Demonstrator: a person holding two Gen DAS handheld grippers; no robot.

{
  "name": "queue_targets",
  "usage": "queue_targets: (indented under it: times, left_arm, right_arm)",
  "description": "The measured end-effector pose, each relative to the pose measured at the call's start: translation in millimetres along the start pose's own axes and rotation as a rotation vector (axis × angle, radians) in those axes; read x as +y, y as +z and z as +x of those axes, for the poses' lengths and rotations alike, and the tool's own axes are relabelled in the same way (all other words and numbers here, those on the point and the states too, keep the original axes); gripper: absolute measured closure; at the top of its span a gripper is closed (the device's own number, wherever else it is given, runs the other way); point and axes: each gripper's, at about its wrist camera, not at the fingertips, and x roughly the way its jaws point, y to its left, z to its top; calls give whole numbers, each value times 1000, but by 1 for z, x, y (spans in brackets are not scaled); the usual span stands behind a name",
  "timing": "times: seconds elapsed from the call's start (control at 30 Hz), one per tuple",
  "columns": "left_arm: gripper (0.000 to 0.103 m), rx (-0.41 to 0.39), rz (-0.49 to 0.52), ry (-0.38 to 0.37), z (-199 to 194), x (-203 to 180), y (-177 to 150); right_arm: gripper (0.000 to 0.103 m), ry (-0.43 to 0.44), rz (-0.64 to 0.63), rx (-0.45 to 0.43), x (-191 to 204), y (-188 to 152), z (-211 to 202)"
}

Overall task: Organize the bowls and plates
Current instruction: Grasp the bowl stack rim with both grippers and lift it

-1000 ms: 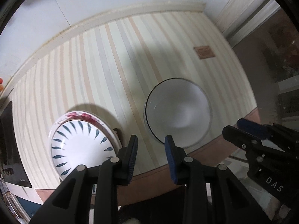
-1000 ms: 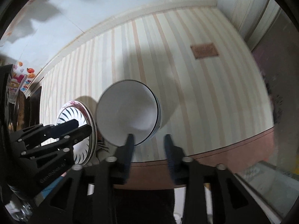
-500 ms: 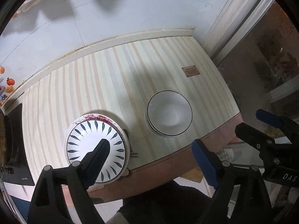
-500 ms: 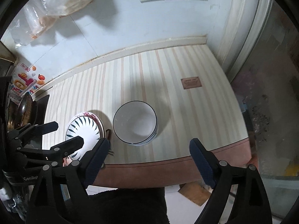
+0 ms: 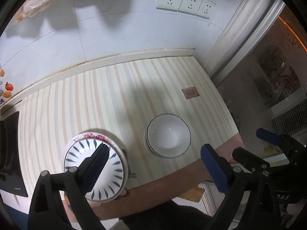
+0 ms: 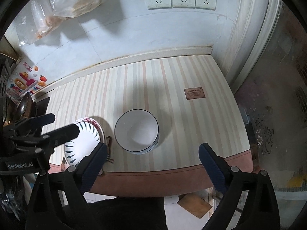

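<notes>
Hovering above the tabletop [image 6: 172,72], both tongs are opening, nothing between them: left tongs [image 5: 153,164] nearer the plates [image 5: 115,170], right tongs [image 6: 152,157] over the bowls [image 6: 136,131].

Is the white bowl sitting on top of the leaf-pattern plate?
No, the white bowl stands on the striped countertop beside the leaf-pattern plate, with a gap between them.
</notes>
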Motion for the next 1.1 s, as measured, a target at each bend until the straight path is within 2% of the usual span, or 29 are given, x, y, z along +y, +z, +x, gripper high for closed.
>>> queue_targets:
  times: [0.17,0.23,0.33,0.47,0.63,0.7,0.77,0.8,0.83,0.9,1.1]
  left_arm:
    - [5,38,-16,-11,37,8,9]
    - [5,87,-51,-22,61,17,13]
    - [6,198,-127,-52,107,37,17]
    - [6,345,-226,-185,165,56,18]
    - [8,452,-280,-315,215,57,17]
    - [22,476,-295,-357,227,55,16]
    - [29,500,-305,-381,237,53,14]
    - [29,496,-303,-382,238,53,14]
    - [29,493,-300,-387,239,52,14]
    - [29,490,-307,-401,240,54,14]
    - [29,477,-298,-400,237,57,12]
  right_arm:
    - [5,37,28,42,-10,3,34]
    - [5,103,55,72,-16,4,56]
    - [4,245,127,127,-27,4,100]
    - [5,369,256,220,-46,0,170]
    - [5,475,390,298,-65,-16,238]
    - [7,517,424,307,-69,-19,255]
    - [14,538,444,326,-70,-21,269]
    - [24,559,451,332,-71,-22,275]
    - [27,573,460,342,-72,-21,281]
    - [41,568,465,369,-72,-23,293]
    - [42,566,454,370,-67,-22,302]
